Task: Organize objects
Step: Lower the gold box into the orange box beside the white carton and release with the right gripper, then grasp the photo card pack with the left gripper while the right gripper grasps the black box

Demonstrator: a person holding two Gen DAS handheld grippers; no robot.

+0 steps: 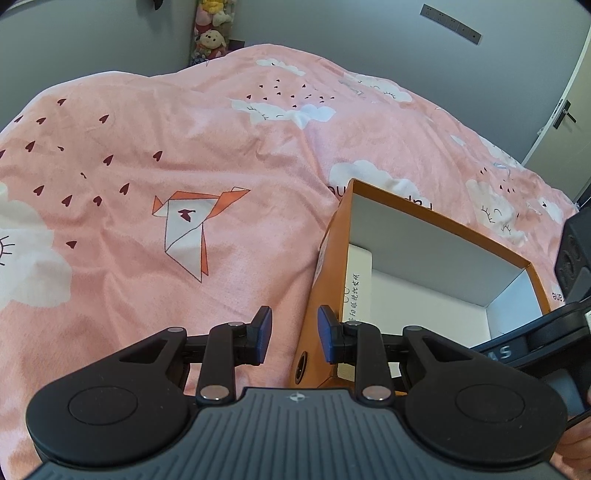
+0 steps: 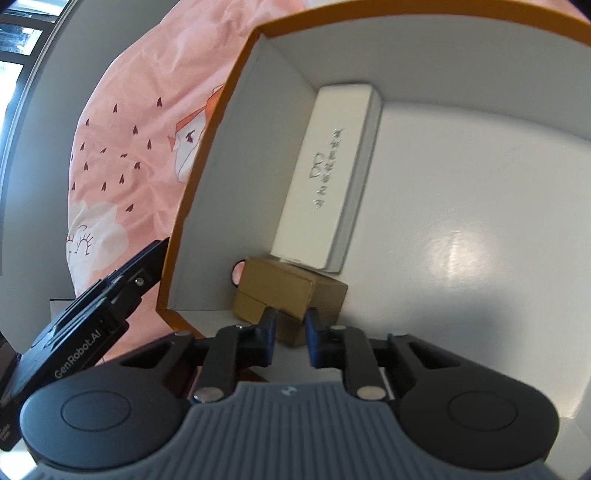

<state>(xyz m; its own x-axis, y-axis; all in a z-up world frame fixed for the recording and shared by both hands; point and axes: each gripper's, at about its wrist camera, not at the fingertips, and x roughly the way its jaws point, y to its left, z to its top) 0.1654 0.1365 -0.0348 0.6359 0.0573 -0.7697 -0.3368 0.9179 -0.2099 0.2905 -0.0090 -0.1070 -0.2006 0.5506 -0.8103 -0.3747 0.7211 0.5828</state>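
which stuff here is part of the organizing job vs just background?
Job:
orange box
long white box inside it
small brown carton inside it, at the right gripper
left gripper, straddling the orange box's wall

Background:
pink bedspread
plush toys
door handle
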